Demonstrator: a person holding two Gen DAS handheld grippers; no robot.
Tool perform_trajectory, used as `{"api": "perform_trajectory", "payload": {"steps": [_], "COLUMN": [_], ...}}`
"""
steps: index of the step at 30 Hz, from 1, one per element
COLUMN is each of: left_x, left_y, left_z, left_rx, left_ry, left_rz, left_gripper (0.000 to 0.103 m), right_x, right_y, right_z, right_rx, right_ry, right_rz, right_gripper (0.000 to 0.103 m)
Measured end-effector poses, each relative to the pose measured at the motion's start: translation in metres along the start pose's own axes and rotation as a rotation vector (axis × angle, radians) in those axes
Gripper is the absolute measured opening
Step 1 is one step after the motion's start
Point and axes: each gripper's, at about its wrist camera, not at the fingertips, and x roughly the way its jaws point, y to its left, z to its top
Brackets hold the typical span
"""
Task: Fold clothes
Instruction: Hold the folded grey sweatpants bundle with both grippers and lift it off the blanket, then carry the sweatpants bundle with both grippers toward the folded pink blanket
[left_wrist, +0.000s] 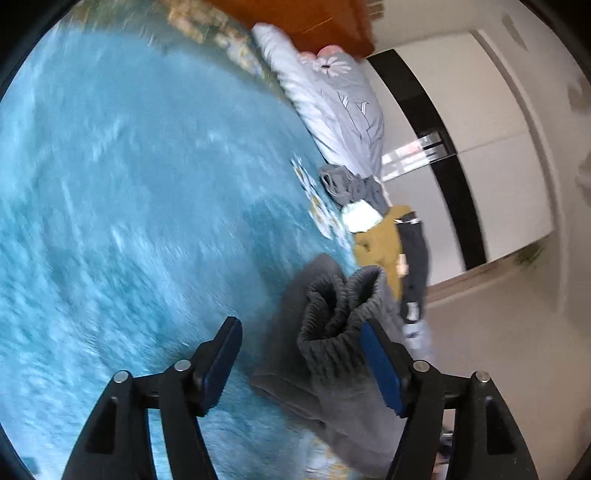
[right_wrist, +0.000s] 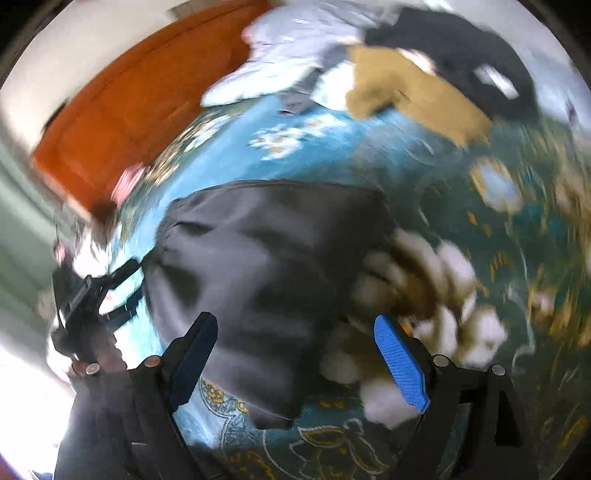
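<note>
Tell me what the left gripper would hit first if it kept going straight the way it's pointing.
Most likely the dark grey trousers: their gathered elastic waistband sits bunched between the open fingers of the left gripper, nearer the right one. Depth is hard to judge in this blurred view, and the blue bedspread lies just beyond.

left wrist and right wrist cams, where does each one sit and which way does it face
Left wrist: on the left tongs, facing along the blue bedspread to a clothes pile; both fingers show, open.
Right wrist: on the right tongs, angled down at the grey trousers; its open fingers show, and the left tongs too.
Shared: trousers, bedspread, clothes pile.
</note>
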Motion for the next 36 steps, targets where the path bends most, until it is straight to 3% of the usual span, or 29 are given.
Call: {"api": "perform_trajectory", "payload": {"steps": [3, 7, 18, 22, 29, 34, 36], "left_x": [0.018, 0.039, 0.068, 0.070, 0.066, 0.055, 0.054], "left_y": [0.003, 0.000, -0.016, -0.025, -0.048, -0.061, -0.067], "left_z": [0.006, 0.010, 0.013, 0.008, -0.008, -0.016, -0.022], "left_rx": [-0.018, 0.008, 0.113, 0.169, 0.286, 0.280, 0.274], "left_ry": [0.083, 0.152, 0.310, 0.307, 0.258, 0.234, 0.241], "left_rz": [-0.031, -0.003, -0.059, -0.036, 0.040, 0.017, 0.001], "left_gripper": [0.081, 0.083, 0.089, 0.090, 0.082, 0.078, 0.077], "right_x": [0.003, 0.010, 0.052, 0.068, 0.066, 0.051, 0.042], "right_y": [-0.019, -0.035, -0.027, -0.020, -0.001, 0.013, 0.011], "right_z": [-0.001, -0.003, 0.007, 0.008, 0.011, 0.012, 0.013], "right_rx": [0.099, 0.202, 0.213, 0.184, 0.110, 0.021, 0.026], "right_ry": [-0.016, -0.016, 0.030, 0.049, 0.034, 0.016, 0.009], "right_rz": [0.091, 0.197, 0.312, 0.323, 0.263, 0.223, 0.239], "right_gripper": [0.090, 0.091, 0.092, 0.103, 0.102, 0.083, 0.082]}}
